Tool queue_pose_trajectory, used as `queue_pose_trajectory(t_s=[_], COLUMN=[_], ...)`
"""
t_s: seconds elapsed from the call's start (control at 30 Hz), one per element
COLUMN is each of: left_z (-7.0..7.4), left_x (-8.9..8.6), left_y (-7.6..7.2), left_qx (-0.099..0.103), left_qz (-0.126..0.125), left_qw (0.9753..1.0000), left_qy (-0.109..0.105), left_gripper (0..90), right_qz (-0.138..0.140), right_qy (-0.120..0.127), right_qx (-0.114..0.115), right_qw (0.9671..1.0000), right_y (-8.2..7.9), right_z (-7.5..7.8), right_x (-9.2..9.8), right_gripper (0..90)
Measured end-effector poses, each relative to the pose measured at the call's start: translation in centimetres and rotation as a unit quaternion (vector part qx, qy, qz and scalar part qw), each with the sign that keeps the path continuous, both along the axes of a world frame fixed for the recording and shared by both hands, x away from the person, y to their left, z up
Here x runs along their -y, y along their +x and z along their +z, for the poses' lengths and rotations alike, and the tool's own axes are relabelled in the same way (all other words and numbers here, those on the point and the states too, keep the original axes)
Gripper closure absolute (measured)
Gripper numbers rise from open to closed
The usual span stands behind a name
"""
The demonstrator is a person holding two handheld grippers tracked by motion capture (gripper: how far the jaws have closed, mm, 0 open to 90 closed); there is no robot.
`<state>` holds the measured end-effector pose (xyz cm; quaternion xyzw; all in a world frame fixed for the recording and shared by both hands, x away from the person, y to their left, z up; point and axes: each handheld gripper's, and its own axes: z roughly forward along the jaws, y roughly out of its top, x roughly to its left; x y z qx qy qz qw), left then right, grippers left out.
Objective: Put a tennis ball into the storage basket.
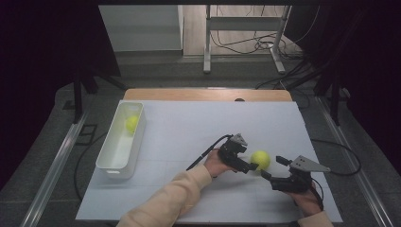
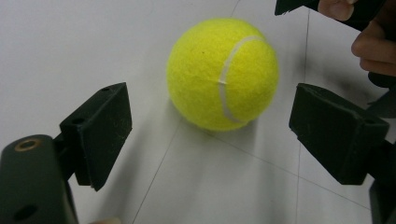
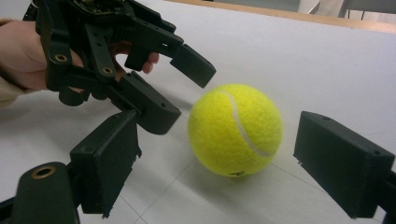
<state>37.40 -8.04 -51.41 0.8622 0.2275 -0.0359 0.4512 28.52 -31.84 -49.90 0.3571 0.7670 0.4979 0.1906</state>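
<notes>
A: Nearest you, your right gripper (image 1: 272,166) sits at the near right of the tabletop (image 1: 198,127), jaws spread wide and holding nothing. The tennis ball (image 1: 260,160) lies just beyond them, free on the sheet.

B: And my left?

A: Your left gripper (image 1: 251,159) comes in from the ball's left, jaws also released, one on either side of the ball (image 2: 222,73) in the left gripper view, with gaps on both sides. Nothing touches it yet.

B: So what can go wrong?

A: I judge the main risk is crowding. Both grippers aim at one ball from opposite sides. If you close both, the jaws may clash, or one jaw may nudge the ball before the other grips, and a round ball on a smooth sheet rolls away easily, possibly off the near or right edge.

B: Anything else?

A: A grip set too near the ball's front could squeeze it forward out of the jaws. Push further in so the pads sit across its widest part before you close.

B: And farther off?

A: At the far left stands the white bin (image 1: 108,163) with another tennis ball (image 1: 132,124) inside. It is well apart from here, so a loose grip would likely drop the ball during a carry there.
</notes>
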Motion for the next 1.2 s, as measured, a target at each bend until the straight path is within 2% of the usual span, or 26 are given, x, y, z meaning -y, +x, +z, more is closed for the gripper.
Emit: queue_pose_trajectory(t_s=[0.57, 0.93, 1.2], left_z=[-0.3, -0.4, -0.6], left_x=[1.4, 3.3, 4.0], left_y=[0.1, 0.4, 0.7], left_qx=[0.002, 0.001, -0.006], left_qz=[-0.009, -0.025, -0.022], left_qw=[0.9999, 0.9997, 0.9997], left_qy=[0.005, 0.008, 0.009], left_gripper=[13.8, 13.9, 15.3], right_qz=[-0.001, -0.003, -0.009], right_qy=[0.001, 0.01, 0.01], right_qx=[0.0, 0.003, 0.006], right_qw=[1.0, 0.9999, 0.9999], right_y=[0.0, -0.1, -0.1], right_z=[0.0, 0.1, 0.2], right_x=[0.0, 0.1, 0.2], right_gripper=[14.5, 14.6, 15.0])
